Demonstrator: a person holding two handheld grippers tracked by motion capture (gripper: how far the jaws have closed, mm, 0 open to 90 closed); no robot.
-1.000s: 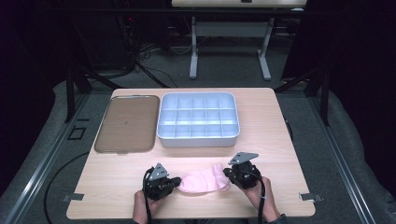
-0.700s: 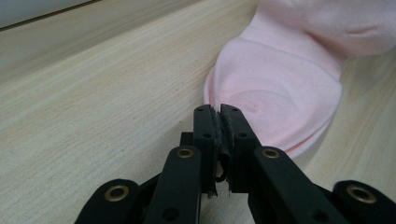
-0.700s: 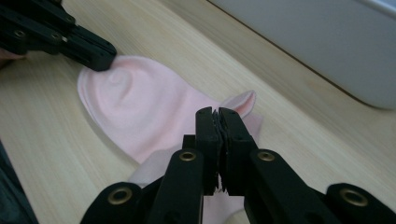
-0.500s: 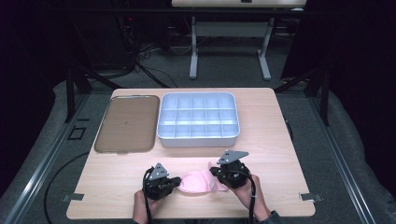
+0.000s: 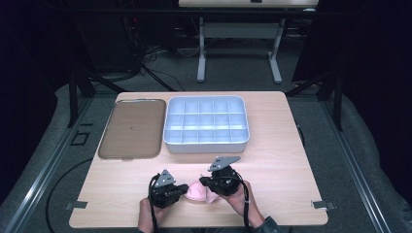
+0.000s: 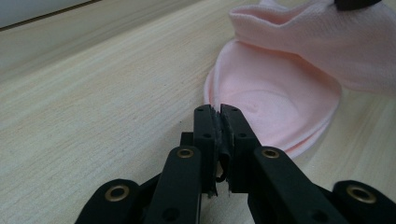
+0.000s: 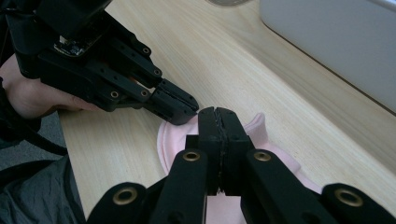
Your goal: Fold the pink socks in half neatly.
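One pink cloth (image 5: 197, 192) lies at the tabletop's (image 5: 282, 160) near edge between two tools: left tool (image 5: 182, 188) and right tool (image 5: 203, 181) each clenched on it

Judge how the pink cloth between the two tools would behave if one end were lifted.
The pink cloth would probably sag limply: it lies folded and curled over itself. It looks thin and light, so it should lift easily. A push would likely bunch it, not slide it.
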